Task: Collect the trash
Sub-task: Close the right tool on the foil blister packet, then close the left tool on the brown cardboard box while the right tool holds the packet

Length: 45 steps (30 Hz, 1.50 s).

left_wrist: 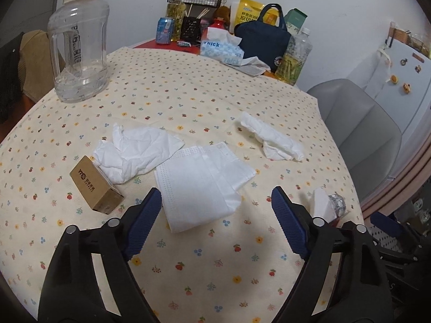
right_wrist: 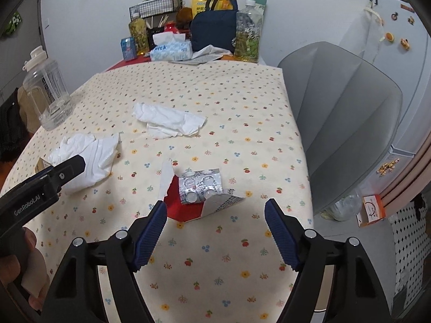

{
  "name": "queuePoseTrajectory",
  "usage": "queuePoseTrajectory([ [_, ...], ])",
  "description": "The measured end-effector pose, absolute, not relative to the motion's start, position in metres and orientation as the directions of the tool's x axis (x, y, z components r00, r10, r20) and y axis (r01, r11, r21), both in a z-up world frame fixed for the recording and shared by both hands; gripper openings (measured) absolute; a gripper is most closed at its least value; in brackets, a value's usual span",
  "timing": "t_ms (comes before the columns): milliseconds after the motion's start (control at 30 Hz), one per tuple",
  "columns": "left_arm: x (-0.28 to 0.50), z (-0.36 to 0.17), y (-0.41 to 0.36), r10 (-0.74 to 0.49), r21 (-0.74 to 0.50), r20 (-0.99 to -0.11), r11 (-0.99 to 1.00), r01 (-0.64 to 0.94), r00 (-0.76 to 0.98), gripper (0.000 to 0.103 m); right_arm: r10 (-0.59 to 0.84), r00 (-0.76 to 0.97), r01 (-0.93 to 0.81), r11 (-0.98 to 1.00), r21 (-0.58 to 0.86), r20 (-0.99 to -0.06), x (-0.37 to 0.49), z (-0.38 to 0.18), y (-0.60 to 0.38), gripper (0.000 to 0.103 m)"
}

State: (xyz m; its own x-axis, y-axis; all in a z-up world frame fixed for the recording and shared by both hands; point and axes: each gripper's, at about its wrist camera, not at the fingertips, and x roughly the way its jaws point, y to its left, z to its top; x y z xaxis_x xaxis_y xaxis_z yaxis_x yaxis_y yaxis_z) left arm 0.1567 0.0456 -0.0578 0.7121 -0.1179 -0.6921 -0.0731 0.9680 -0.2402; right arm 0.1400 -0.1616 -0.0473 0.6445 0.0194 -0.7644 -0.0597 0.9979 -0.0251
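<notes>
On the flowered tablecloth (left_wrist: 188, 99) lie a flat white napkin (left_wrist: 202, 185), a crumpled tissue (left_wrist: 134, 153) to its left, another crumpled tissue (left_wrist: 272, 140) farther right, and a small brown cardboard box (left_wrist: 94, 185). My left gripper (left_wrist: 215, 202) is open and empty, just before the napkin. In the right wrist view a torn red-and-white pill box (right_wrist: 188, 202) with a silver blister pack (right_wrist: 199, 185) lies just ahead of my right gripper (right_wrist: 215, 212), which is open and empty. The left gripper's body (right_wrist: 40, 185) shows at the left there.
A clear water jug (left_wrist: 80, 45) stands at the left. At the table's far end are a tissue box (left_wrist: 221, 51), a navy bag (left_wrist: 264, 40), bottles (left_wrist: 293, 56) and a can (left_wrist: 164, 30). A grey chair (right_wrist: 342, 107) stands at the right edge, a fridge (right_wrist: 390, 40) behind it.
</notes>
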Motion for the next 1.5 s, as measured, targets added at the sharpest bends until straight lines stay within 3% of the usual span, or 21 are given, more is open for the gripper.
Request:
queuePoseTrajectory([
  [567,0.18,-0.075,0.057,-0.124,-0.271,-0.717,0.956,-0.109,0.686,0.079,-0.043,0.592,-0.137,0.979,-0.153,-0.805,0.178,-0.063,-0.139,0.068],
  [633,0.181,-0.077,0.058,-0.127,-0.276,-0.719,0.954,-0.113,0.683,0.079,-0.042,0.586,-0.148,0.976,-0.158,-0.809,0.182,-0.064,-0.137,0.062],
  [700,0.182,-0.079,0.059,-0.129,-0.279,-0.721,0.953,-0.115,0.681,0.079,-0.031,0.571,-0.158,0.976,-0.147,-0.82,0.185,-0.066,-0.137,0.041],
  [733,0.182,-0.079,0.059,-0.129,-0.28,-0.721,0.953,-0.116,0.681,0.079,-0.021,0.566,-0.159,0.978,-0.135,-0.824,0.186,-0.067,-0.138,0.04],
  [1300,0.175,-0.067,0.051,-0.129,-0.272,-0.704,0.957,-0.098,0.698,0.079,-0.004,0.674,-0.119,0.986,-0.114,-0.738,0.155,-0.024,-0.15,0.04],
  [1500,0.162,-0.054,0.061,-0.07,-0.245,-0.686,0.959,-0.139,0.725,0.079,0.01,0.694,-0.116,0.988,-0.099,-0.72,0.141,-0.014,-0.149,0.04],
])
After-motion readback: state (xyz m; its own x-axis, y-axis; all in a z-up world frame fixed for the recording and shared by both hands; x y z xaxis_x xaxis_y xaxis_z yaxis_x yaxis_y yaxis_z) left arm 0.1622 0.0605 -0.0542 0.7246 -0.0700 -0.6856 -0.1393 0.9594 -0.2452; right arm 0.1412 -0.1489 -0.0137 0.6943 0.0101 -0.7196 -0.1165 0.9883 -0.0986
